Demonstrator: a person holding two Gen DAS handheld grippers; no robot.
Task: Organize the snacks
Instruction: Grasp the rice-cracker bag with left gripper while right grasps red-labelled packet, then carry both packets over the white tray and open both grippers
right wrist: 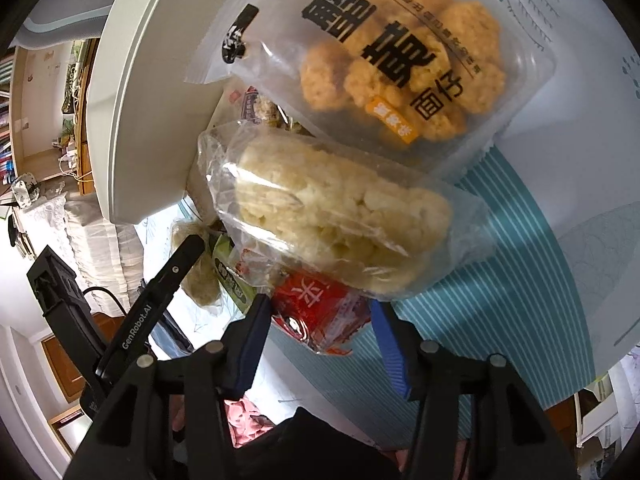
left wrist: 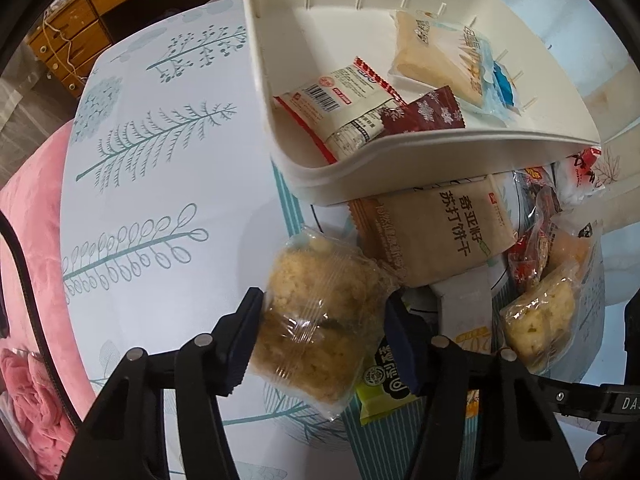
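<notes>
The white bin (left wrist: 280,92) looks like smooth, matt plastic with a faint sheen on its rim. Inside it, the red snowflake packet (left wrist: 424,114) is glossy film. Just below the bin, the tan cracker packet (left wrist: 436,228) has a matt, paper-like finish, and the crumbly rice cake (left wrist: 320,320) sits in crinkled clear plastic wrap. Under the bin, the printed tablecloth (left wrist: 160,184) appears smooth cloth. Left of it, the pink fabric (left wrist: 36,240) looks plush.

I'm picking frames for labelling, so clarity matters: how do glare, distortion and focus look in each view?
Left wrist view: strong fisheye bend on the white bin, glare on the clear wrap held in the left tongs, print sharp. Right wrist view: bright sunlight, sheen on the puffed-rice pack, the right tongs darker below.
</notes>
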